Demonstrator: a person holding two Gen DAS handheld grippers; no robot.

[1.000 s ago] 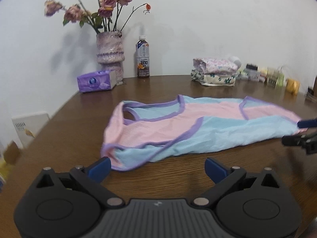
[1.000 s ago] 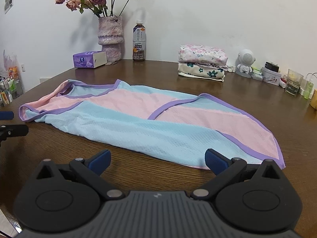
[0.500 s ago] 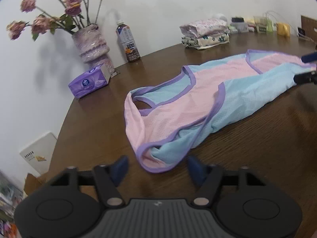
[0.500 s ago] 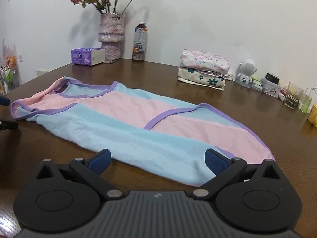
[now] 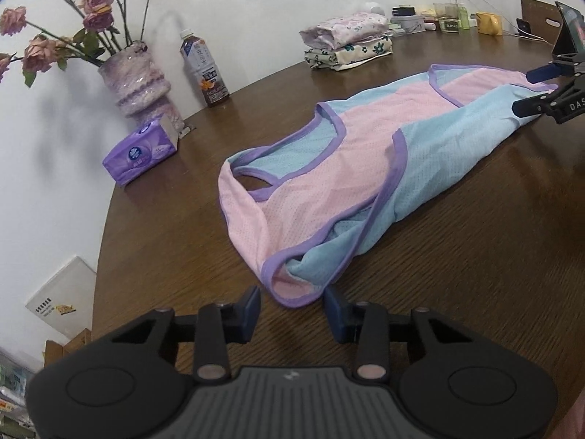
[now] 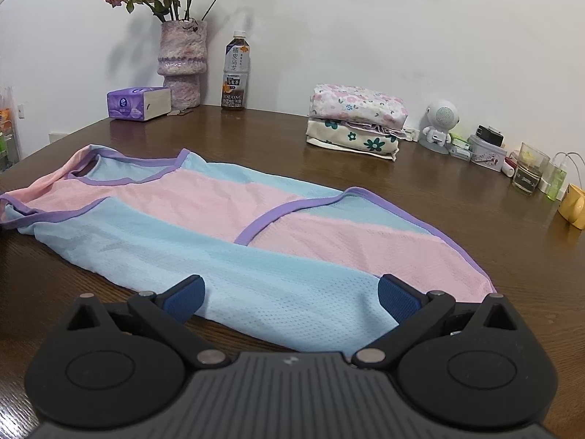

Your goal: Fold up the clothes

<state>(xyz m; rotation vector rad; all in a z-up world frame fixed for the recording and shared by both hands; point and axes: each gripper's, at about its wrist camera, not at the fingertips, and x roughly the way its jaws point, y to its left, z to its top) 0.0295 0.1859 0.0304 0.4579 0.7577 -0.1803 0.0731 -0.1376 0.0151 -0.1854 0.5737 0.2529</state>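
While the garment (image 5: 329, 190) lies flat, left gripper (image 5: 292, 301) has narrowed.

Garment (image 6: 226, 234): thin perforated mesh cloth, matt. Worktop (image 5: 457, 256): dark wood, visible grain, slight sheen. Left claw (image 5: 292, 309): matt black plastic, blue textured pads (image 5: 338, 314).

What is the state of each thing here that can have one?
Left gripper: open, jaws on either side of the garment's shoulder end.
Right gripper: open, over the hem end.
Pink and blue garment: spread flat, unfolded.
Stack of clothes: folded.
Bottle: upright, capped.
Vase: upright, holding flowers.
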